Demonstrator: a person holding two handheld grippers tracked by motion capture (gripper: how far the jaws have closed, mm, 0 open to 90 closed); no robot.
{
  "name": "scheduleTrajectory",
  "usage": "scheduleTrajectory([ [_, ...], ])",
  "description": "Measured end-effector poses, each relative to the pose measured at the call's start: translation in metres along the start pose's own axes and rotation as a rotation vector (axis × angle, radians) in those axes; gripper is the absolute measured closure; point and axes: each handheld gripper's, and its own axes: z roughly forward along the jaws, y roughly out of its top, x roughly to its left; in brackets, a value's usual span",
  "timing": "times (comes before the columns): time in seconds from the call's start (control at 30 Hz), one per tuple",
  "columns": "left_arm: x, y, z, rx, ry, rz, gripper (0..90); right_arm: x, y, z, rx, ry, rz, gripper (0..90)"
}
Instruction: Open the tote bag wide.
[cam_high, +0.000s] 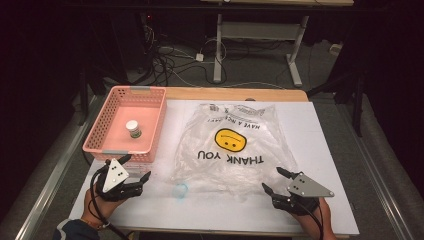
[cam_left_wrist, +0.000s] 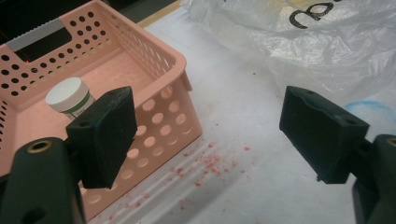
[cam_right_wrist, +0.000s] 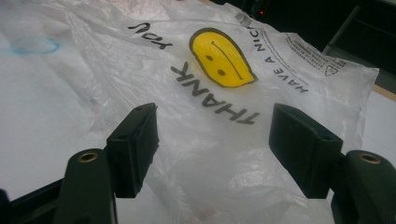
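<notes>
Bag: plastic bag (cam_high: 232, 145), mid-bench; looks thin, limp, slippery.
Grip: pinch its near edge.
Left claw (cam_high: 134, 169): open, empty.
Right claw (cam_high: 272, 181): open, empty, over bag's near corner.

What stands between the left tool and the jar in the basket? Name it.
The near wall of the pink basket stands between the left tool and the small white-lidded jar. The jar sits inside the basket, past that perforated wall. The tool is open and empty, so going over the rim looks like the likely route.
</notes>
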Motion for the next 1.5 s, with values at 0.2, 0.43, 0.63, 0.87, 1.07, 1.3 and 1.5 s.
scheduleTrajectory([
  [0.2,-0.002,-0.002,-0.001,-0.001,-0.009,0.0,18.6,-0.001,0.005,-0.001,0.001,0.032,0.013,37.3],
  [0.43,-0.005,-0.003,-0.003,-0.003,-0.008,0.043,18.6,-0.011,0.023,0.0,-0.007,0.055,-0.021,46.4],
  [0.63,-0.007,-0.005,-0.001,0.005,-0.032,0.053,18.7,-0.061,0.038,0.003,-0.02,-0.029,0.02,49.0],
  [0.87,-0.012,-0.004,0.002,0.025,-0.033,0.084,19.0,-0.138,0.045,0.053,0.128,-0.133,0.094,50.7],
  [1.07,-0.016,-0.005,0.003,0.046,-0.046,0.12,19.0,-0.177,0.031,0.11,0.274,-0.16,0.204,58.2],
  [1.3,-0.021,-0.006,0.002,0.035,-0.05,0.17,19.7,-0.189,0.021,0.155,0.372,-0.14,0.252,60.1],
  [1.5,-0.021,-0.007,0.003,0.051,-0.054,0.184,19.7,-0.19,0.014,0.174,0.421,-0.142,0.27,62.1],
])
